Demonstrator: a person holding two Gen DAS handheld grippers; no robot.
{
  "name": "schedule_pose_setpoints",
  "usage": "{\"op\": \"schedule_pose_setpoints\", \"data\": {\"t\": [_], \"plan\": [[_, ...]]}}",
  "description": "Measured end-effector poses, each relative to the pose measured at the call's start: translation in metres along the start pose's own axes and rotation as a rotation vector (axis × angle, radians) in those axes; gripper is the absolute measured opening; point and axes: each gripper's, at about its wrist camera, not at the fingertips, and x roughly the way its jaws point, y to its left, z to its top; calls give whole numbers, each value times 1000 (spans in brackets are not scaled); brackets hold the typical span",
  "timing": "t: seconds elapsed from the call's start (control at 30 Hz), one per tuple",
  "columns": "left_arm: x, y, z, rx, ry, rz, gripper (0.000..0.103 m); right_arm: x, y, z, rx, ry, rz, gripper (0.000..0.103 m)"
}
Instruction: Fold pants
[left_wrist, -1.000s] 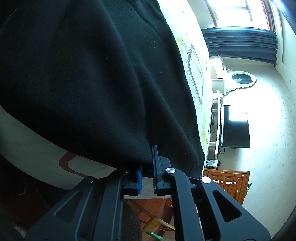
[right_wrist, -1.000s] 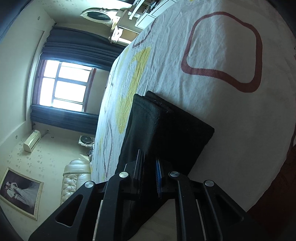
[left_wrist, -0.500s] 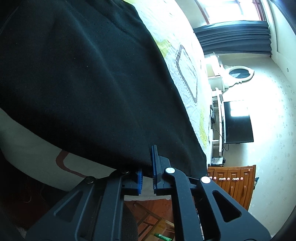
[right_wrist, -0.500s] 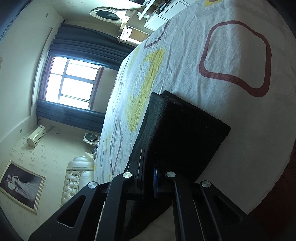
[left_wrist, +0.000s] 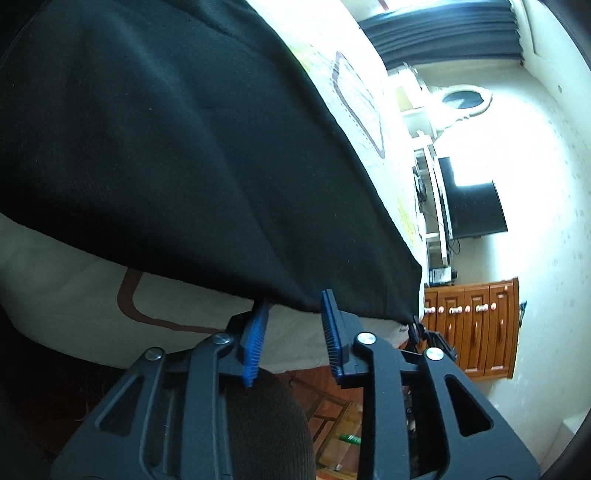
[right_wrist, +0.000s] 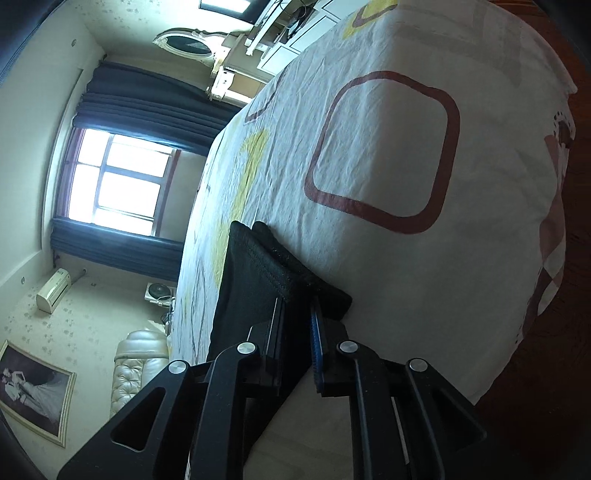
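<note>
- One pair of black pants (left_wrist: 177, 147) fills the left and middle of the left wrist view, lying on one bed (left_wrist: 74, 295) covered by a white sheet with brown rounded outlines and yellow patches.
- One left gripper (left_wrist: 293, 332) sits at the pants' near edge with its two blue pads (left_wrist: 255, 339) spread apart and bare sheet showing between them; the cloth edge hangs just above the pad tips, and the jaws hold nothing.
- Half a second ago those pads were nearly together on that edge; now they stand wide, so the left side has let go.
- To the right in that view: one dark curtain (left_wrist: 443, 33), one oval mirror (left_wrist: 463, 99), one black TV (left_wrist: 472, 199), one wooden cabinet (left_wrist: 476, 325) with four door panels.
- In the right wrist view, far left, hangs one framed picture (right_wrist: 33, 391); then one air conditioner (right_wrist: 53, 290), one window (right_wrist: 118, 181) and one tufted headboard (right_wrist: 136, 365).
- In the middle, the pants (right_wrist: 255, 280) appear as a narrow folded stack, a stitched hem on top and a second layer jutting out beneath, on the sheet near the bed's edge.
- One right gripper (right_wrist: 297, 332) has its jaws close together, clamped on the near corner of that stack; its blue pad (right_wrist: 316, 347) presses against the cloth.
- Against the earlier frame the right grip is unchanged, and the folded stack looks narrower from this angle.
- On the right, one large brown outline (right_wrist: 384, 151) marks the sheet, well apart from the pants.
</note>
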Motion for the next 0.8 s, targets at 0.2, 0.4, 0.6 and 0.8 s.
{"op": "schedule_pose_setpoints", "data": {"t": [0.2,0.4,0.6,0.8], "plan": [[-35,-20,-5,181,-67,69,72,-35,3,17,-29,-153,-135,57],[-92,-16,13,279,-225,158,92,-12,32,37,-161,-53,-88,62],[-143,38,71,239,-344,358,92,38,59,53,-329,74,-129,68],[-168,103,100,181,-308,510,92,63,54,62,-328,191,-100,79]]}}
